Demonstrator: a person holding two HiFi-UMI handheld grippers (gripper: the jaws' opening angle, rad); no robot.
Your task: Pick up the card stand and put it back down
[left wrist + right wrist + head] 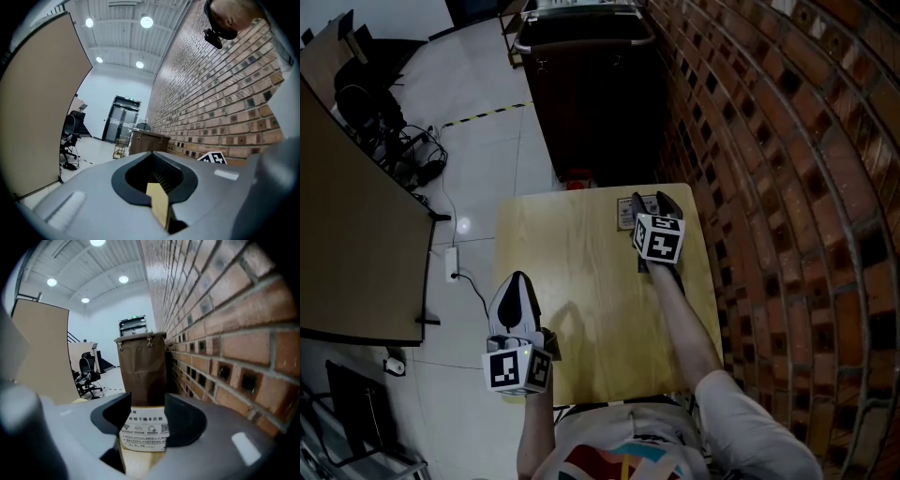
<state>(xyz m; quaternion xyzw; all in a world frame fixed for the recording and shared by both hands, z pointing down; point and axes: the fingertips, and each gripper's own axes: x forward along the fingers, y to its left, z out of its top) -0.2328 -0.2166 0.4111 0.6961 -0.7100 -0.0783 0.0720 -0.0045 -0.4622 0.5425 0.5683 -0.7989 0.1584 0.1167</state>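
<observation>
The card stand (144, 432), a small white printed card with a QR code, sits squarely between the dark jaws of my right gripper (146, 412), which press on its two sides. In the head view the right gripper (649, 206) is over the far right part of the wooden table (572, 281), with the card stand (625, 214) showing at its tip, close to the brick wall. My left gripper (517, 279) hovers at the table's near left edge, jaws together and nothing in them. In the left gripper view the left gripper (152, 155) points level across the room.
A brick wall (787, 187) runs along the table's right side. A dark brown cabinet (591, 94) stands just beyond the far edge. A tan partition board (356, 244) is at the left, with cables and a power strip (452, 264) on the white floor.
</observation>
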